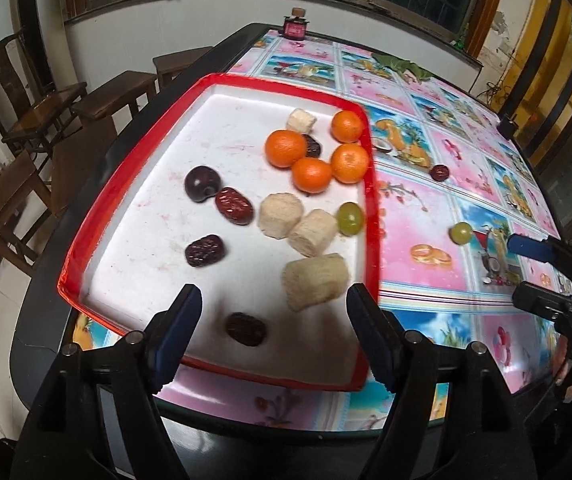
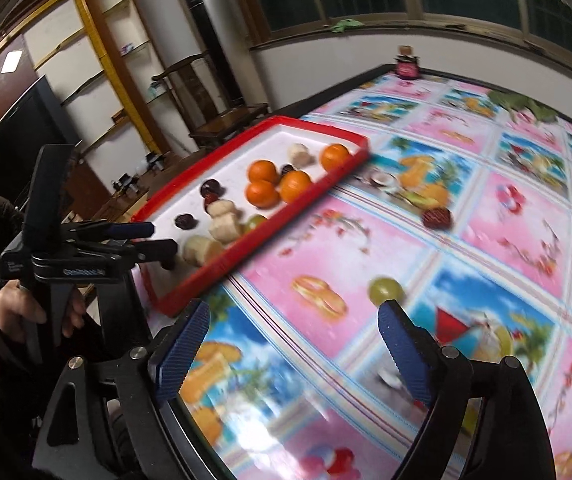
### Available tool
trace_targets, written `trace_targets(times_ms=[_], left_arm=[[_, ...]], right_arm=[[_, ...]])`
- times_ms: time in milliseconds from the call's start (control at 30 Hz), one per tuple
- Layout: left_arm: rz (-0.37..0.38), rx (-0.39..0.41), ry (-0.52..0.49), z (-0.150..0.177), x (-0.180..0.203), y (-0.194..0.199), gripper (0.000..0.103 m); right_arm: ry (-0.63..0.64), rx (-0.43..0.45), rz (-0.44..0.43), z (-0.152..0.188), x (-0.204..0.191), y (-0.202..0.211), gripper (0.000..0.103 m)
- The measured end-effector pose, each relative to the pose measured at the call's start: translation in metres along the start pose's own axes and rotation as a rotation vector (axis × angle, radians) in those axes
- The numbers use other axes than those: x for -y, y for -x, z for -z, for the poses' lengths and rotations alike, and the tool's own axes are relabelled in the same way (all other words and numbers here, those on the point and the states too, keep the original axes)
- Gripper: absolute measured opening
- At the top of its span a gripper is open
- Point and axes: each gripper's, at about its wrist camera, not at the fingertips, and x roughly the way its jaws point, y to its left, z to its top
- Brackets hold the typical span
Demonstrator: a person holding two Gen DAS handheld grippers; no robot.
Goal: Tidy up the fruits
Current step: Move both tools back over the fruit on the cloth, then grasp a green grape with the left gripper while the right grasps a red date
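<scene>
A red-rimmed white tray (image 1: 214, 80) holds several oranges (image 1: 286, 148), a dark plum (image 1: 202, 184), red dates (image 1: 234, 206), beige peeled chunks (image 1: 313, 280) and a green grape (image 1: 349, 219). My left gripper (image 1: 274, 296) hangs open over the tray's near end. A red date (image 1: 246, 329) lies on the tray between its fingers, untouched. On the tablecloth right of the tray lie a green grape (image 2: 385, 289) and a red date (image 2: 437, 218). My right gripper (image 2: 293, 312) is open and empty above the cloth, the grape just beyond its right fingertip (image 2: 393, 312).
A patterned pink and blue cloth covers the dark-edged table (image 1: 437, 320). A small dark jar (image 1: 294, 26) and green leaves (image 1: 401, 66) sit near the far edge. Wooden chairs (image 1: 46, 108) stand to the left. A hand (image 2: 18, 304) grips the left tool's handle.
</scene>
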Motion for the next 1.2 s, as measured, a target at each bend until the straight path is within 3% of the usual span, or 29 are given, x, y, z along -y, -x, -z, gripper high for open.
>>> trace_targets(times_ms=[367, 567, 600, 667, 833, 900, 967, 1067, 1200], left_arm=[[0.068, -0.004, -0.082, 0.007, 0.050, 0.007, 0.075], [0.179, -0.054, -0.184, 0.013, 0.107, -0.005, 0.075], [0.190, -0.060, -0.189, 0.013, 0.114, -0.007, 0.075], [0.174, -0.067, -0.210, 0.008, 0.127, -0.014, 0.075], [0.174, -0.031, -0.204, -0.010, 0.145, -0.035, 0.074], [0.207, -0.027, -0.182, -0.018, 0.150, -0.044, 0.066], [0.211, -0.036, -0.184, -0.021, 0.158, -0.053, 0.065], [0.210, -0.048, -0.202, -0.025, 0.167, -0.065, 0.058], [0.204, -0.075, -0.198, -0.031, 0.171, -0.084, 0.037]], right_arm=[[-0.072, 0.025, 0.050, 0.014, 0.030, 0.020, 0.088], [-0.063, 0.057, 0.077, 0.006, 0.044, 0.036, 0.087], [-0.062, 0.057, 0.077, 0.005, 0.046, 0.037, 0.086], [-0.047, 0.048, 0.075, 0.000, 0.055, 0.039, 0.073], [-0.022, 0.022, 0.088, -0.009, 0.074, 0.034, 0.064], [-0.036, 0.019, 0.094, -0.014, 0.084, 0.029, 0.059], [-0.050, 0.010, 0.094, -0.018, 0.092, 0.023, 0.056], [-0.058, 0.004, 0.089, -0.023, 0.100, 0.015, 0.056], [-0.051, -0.007, 0.071, -0.030, 0.106, 0.004, 0.055]])
